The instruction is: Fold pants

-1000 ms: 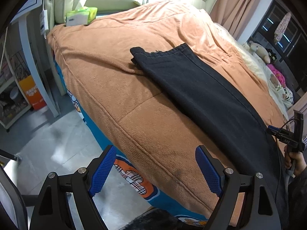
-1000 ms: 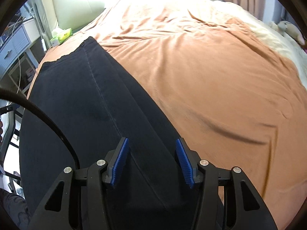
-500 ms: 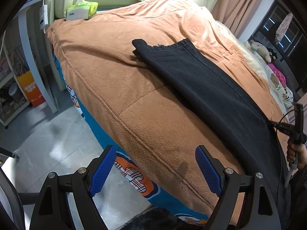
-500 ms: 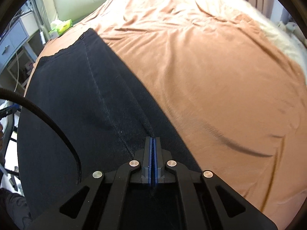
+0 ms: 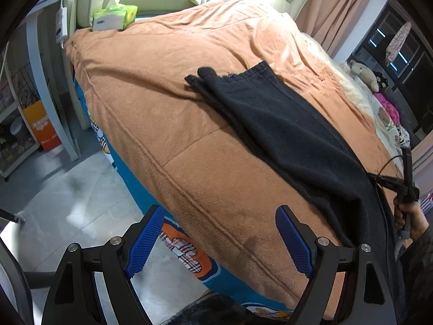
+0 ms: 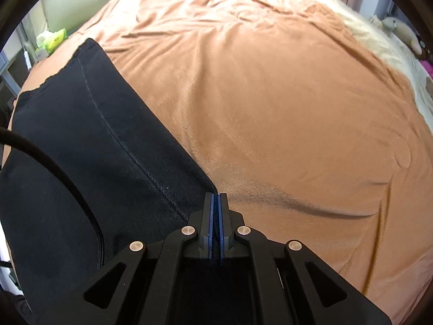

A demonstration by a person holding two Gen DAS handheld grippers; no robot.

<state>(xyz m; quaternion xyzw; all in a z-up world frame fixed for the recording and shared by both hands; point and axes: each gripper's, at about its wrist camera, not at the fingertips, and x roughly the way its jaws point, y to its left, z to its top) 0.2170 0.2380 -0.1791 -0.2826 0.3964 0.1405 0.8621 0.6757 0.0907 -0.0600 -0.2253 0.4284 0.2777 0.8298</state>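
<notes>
Black pants point(image 5: 284, 132) lie stretched along an orange blanket point(image 5: 167, 103) on a bed, their far end bunched near the middle. In the right wrist view the pants point(image 6: 81, 140) fill the left side. My right gripper point(image 6: 215, 203) is shut on the pants' near edge, with dark cloth pinched between the blue pads. It also shows in the left wrist view point(image 5: 406, 187), held in a hand at the far right. My left gripper point(image 5: 219, 238) is open and empty, above the bed's near side edge, apart from the pants.
A green tissue pack point(image 5: 115, 17) sits at the head of the bed. A white shelf unit point(image 5: 24, 103) and grey floor point(image 5: 70, 200) lie left of the bed. Stuffed toys point(image 5: 365, 73) and a curtain point(image 5: 338, 8) are at the far right.
My right gripper closed on the pants' edge and has drawn it back and up. The pants have shifted and bunched at the far end. My left gripper stays open and has drifted slightly.
</notes>
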